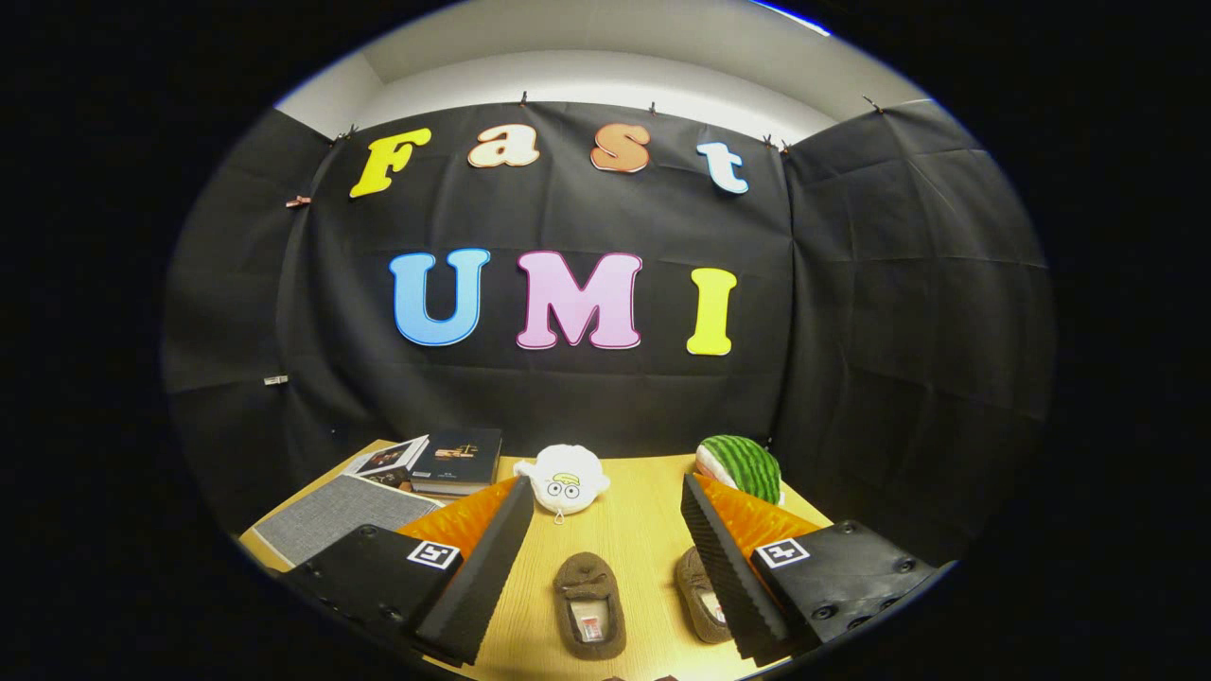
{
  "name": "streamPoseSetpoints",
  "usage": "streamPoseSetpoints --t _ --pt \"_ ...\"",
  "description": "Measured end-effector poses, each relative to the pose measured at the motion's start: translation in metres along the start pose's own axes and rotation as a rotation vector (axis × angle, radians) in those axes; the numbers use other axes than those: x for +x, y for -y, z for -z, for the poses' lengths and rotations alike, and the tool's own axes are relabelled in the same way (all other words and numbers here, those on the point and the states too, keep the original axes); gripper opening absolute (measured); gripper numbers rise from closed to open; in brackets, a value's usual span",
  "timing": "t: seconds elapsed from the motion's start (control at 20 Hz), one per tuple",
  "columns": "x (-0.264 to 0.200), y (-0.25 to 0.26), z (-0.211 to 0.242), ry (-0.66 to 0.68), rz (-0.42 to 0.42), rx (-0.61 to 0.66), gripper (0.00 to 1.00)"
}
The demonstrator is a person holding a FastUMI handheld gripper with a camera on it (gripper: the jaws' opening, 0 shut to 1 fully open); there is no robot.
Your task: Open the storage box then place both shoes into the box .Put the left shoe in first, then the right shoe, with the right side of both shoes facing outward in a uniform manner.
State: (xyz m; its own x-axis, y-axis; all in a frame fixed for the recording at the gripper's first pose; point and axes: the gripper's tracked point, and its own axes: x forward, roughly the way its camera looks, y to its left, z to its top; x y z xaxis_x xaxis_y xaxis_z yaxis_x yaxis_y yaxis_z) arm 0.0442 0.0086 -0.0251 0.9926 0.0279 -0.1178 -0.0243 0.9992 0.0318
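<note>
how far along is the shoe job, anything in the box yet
Nothing looks done yet. The grey fabric storage box sits closed and flat beyond the left finger, beside the books. Both brown fuzzy slippers are on the wooden table: one between the fingers, the other partly behind the right finger. The tool is open and holds nothing. Opening the box and placing both shoes remain.

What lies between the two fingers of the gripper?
In the gripper view, one brown slipper lies on the wooden table between the open gripper's fingers.
</note>
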Motion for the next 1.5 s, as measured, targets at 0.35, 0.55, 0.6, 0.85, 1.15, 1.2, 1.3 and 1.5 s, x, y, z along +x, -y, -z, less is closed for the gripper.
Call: streamPoseSetpoints --t 0.35,0.55,0.6,0.85,1.15,1.2,1.3,1.5 --pt "0.025 -0.003 0.012 -0.078 -0.095 0.032 0.97" --pt "0.034 -0.016 0.023 -0.143 -0.184 0.073 0.98" --pt "0.035 -0.02 0.025 -0.157 -0.206 0.089 0.99" --pt "0.037 -0.044 0.045 -0.259 -0.327 0.172 0.98" --pt "0.022 -0.089 0.095 -0.529 -0.513 0.358 0.98" --pt "0.014 -0.098 0.103 -0.58 -0.55 0.389 0.98" --pt "-0.008 -0.118 0.115 -0.672 -0.638 0.466 0.98" --pt "-0.031 -0.153 0.14 -0.768 -0.805 0.51 0.98"
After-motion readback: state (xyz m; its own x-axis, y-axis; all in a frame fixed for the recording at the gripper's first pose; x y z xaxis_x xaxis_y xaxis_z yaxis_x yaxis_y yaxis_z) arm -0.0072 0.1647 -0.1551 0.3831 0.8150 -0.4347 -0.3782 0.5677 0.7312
